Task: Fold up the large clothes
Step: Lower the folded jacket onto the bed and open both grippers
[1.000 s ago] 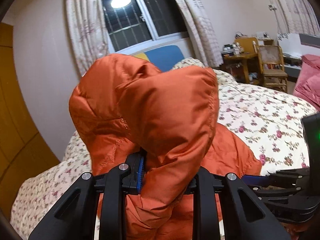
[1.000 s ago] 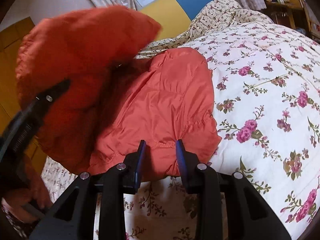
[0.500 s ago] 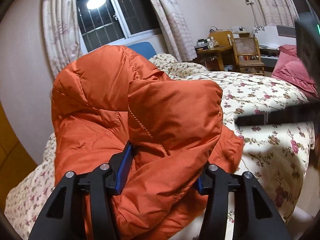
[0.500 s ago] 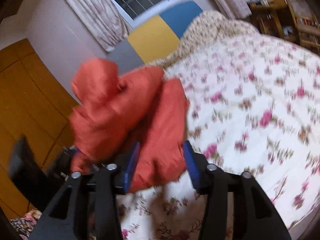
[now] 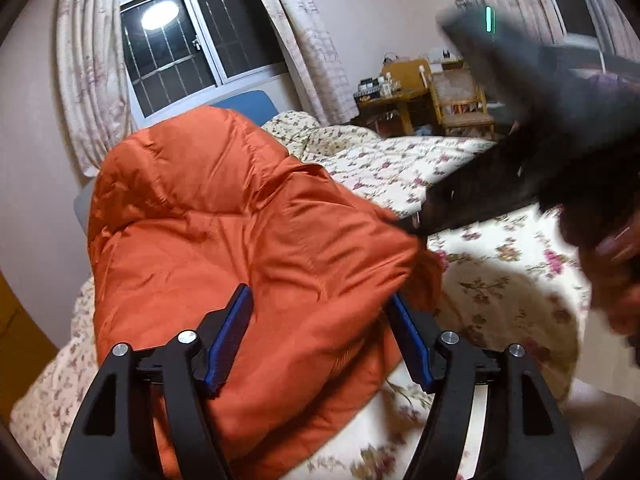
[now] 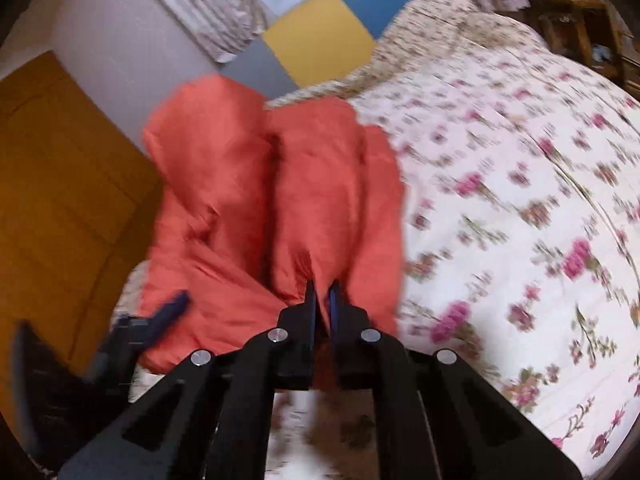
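Lying bunched at bed left edge near headboard: orange jacket. Left hand-held gripper spread wide around jacket; right hand-held gripper clenched on jacket fold. Long axis unclear.

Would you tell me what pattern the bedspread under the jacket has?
Cream bedspread with pink flowers and green leaves, best in the right wrist view.
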### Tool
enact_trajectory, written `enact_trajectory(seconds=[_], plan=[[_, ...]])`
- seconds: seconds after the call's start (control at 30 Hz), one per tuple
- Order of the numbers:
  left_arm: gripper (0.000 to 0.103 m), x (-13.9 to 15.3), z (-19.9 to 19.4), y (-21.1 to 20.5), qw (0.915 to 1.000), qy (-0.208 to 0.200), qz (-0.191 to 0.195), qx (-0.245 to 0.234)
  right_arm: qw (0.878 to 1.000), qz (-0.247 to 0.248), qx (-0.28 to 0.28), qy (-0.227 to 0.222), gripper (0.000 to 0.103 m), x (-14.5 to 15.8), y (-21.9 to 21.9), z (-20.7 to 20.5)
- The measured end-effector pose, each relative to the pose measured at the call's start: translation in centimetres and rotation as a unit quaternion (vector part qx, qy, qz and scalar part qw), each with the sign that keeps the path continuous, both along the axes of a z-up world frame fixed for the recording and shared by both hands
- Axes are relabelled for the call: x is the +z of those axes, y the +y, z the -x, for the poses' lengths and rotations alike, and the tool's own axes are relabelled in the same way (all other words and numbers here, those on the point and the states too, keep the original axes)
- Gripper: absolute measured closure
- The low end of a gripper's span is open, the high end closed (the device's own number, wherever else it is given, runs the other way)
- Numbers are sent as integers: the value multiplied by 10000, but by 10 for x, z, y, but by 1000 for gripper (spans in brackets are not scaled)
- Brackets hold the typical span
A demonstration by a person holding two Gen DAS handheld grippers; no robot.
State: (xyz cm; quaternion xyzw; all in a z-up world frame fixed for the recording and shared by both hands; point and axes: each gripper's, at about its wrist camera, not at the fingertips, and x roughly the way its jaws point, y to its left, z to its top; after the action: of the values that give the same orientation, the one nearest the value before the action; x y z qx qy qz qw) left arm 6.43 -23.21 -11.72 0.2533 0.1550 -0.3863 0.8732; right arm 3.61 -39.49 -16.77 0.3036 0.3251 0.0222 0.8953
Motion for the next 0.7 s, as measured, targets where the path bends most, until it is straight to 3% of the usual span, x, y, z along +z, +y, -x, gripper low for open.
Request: enact_trajectory(seconds=[0.1, 0.23, 0.33, 0.43, 0.53, 0.57, 0.6, 0.7], plan=[[35, 8, 3, 21, 9988, 224, 430, 118, 9999, 94, -106, 95, 102, -18, -3, 1], [35, 23, -13, 51, 9906, 401, 1087, 723, 9998, 102, -191, 30, 102, -24, 0, 6], [25, 31, -43, 80, 9741, 500, 1493, 1622, 9999, 39, -126, -18, 101, -23, -3, 8], [25, 36, -88, 107, 9454, 900, 1920, 2476, 10000, -77, -44, -18, 99, -19, -6, 9], [26, 35, -129, 122, 9194, 1403, 2204, 2940, 9995, -80, -75, -300, 89, 4, -13, 11], [26, 34, -139, 125, 9119, 1597, 2304, 2999, 9988, -16, -138, -460, 79, 14, -16, 10], [25, 33, -147, 126, 9068, 1742, 2381, 3010, 9974, 62, -203, -695, 67, 27, -18, 13], [25, 31, -162, 121, 9031, 1982, 2476, 2896, 9934, 157, -103, -1133, 56, 60, -19, 5]])
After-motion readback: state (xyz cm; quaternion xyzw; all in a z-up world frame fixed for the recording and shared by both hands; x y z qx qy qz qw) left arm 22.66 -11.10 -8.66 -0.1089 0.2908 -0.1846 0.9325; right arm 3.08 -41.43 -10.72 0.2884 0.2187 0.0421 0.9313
